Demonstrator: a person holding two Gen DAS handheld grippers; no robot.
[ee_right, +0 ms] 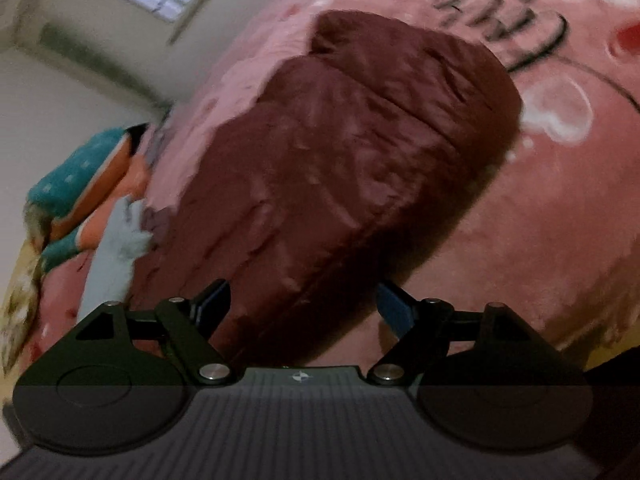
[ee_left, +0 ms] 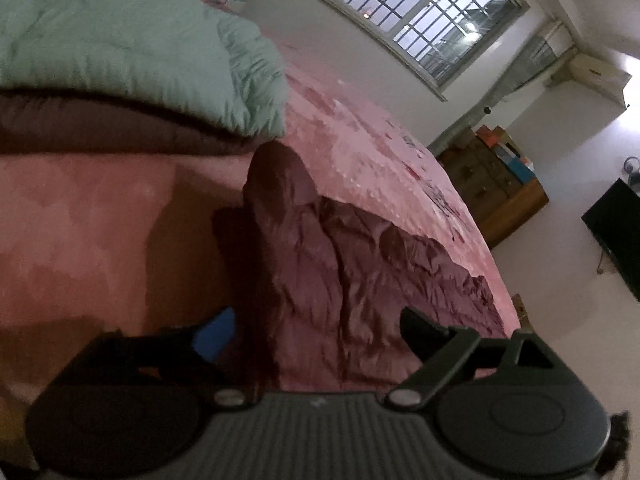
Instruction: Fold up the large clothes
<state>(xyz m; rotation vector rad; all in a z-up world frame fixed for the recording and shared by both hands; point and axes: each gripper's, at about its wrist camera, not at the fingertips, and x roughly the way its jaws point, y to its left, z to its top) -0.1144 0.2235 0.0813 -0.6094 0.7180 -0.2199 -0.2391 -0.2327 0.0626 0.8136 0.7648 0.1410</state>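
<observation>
A dark maroon garment [ee_left: 340, 280] lies bunched and folded on the pink bedspread [ee_left: 100, 208]. In the left wrist view my left gripper [ee_left: 316, 328] hovers over its near end with the fingers spread wide and no cloth pinched between them. The right wrist view shows the same maroon garment [ee_right: 340, 152] as a long folded bundle on the pink bedspread [ee_right: 560, 200]. My right gripper [ee_right: 304, 300] stands open just above its near edge, with nothing held.
A mint-green quilt [ee_left: 120, 48] over a brown blanket [ee_left: 100, 128] sits at the left of the bed. A barred window [ee_left: 432, 12], a wooden cabinet [ee_left: 492, 188] and a dark screen [ee_left: 616, 232] stand beyond. Teal and orange bedding [ee_right: 80, 188] lies at the far end.
</observation>
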